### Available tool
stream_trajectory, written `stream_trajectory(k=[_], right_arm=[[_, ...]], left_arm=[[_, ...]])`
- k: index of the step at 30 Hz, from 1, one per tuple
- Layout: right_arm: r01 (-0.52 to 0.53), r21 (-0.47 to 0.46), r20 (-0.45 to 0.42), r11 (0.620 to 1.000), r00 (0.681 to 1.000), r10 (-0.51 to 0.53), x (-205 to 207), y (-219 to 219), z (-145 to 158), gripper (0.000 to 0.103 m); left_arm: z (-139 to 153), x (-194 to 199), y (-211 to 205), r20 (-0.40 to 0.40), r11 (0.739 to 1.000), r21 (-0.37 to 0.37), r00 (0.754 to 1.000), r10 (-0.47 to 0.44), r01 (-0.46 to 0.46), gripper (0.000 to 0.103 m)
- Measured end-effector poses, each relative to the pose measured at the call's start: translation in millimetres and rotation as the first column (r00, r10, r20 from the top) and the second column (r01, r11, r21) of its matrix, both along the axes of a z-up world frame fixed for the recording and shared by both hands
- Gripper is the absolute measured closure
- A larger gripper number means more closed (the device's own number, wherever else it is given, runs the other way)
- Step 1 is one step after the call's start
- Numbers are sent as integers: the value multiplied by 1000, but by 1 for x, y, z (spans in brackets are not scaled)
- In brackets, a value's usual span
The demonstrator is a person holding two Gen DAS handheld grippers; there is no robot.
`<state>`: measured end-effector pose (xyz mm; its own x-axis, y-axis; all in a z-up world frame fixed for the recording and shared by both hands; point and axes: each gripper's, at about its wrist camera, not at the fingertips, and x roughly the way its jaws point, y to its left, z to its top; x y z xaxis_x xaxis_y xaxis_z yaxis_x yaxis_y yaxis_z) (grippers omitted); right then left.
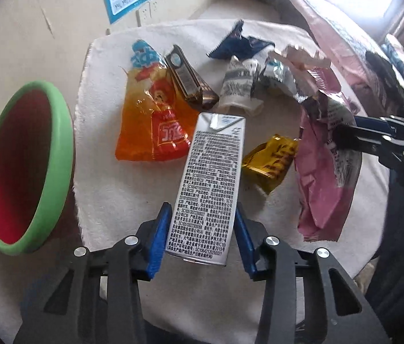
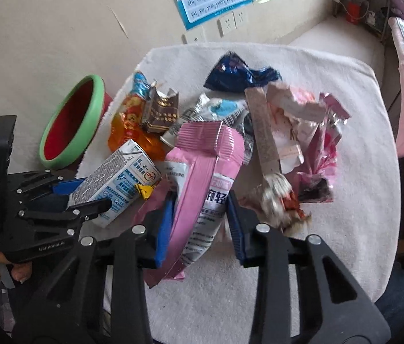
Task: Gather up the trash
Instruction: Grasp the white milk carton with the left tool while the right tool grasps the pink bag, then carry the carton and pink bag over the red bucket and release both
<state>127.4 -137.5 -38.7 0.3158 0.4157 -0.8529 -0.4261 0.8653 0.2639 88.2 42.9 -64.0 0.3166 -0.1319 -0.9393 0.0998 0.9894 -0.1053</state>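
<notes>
Grey carton (image 1: 207,189) in one tool (image 1: 202,236), pink bag (image 2: 202,189) in another (image 2: 199,223)

free: near towel (image 2: 259,301) | blocked: wrapper heap (image 2: 288,120) centre, bowl (image 1: 29,172) left

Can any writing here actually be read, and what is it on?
"yu, ye, yue, yuan, yin, yun": blue-edged paper wall chart.
"SC10042120250321": grey printed side of the drink carton; the rest is too small.
Large Chinese characters, too warped to read: pink foil snack bag, orange plastic wrapper.
</notes>
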Motion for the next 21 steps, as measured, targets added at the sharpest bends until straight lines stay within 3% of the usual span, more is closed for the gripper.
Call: stream_trajectory(k=[21], right_arm=[[-10, 43, 147, 999, 989, 4, -25, -17, 63, 68]], left_arm=[[53, -23, 18, 118, 986, -116, 984, 131, -117, 65]])
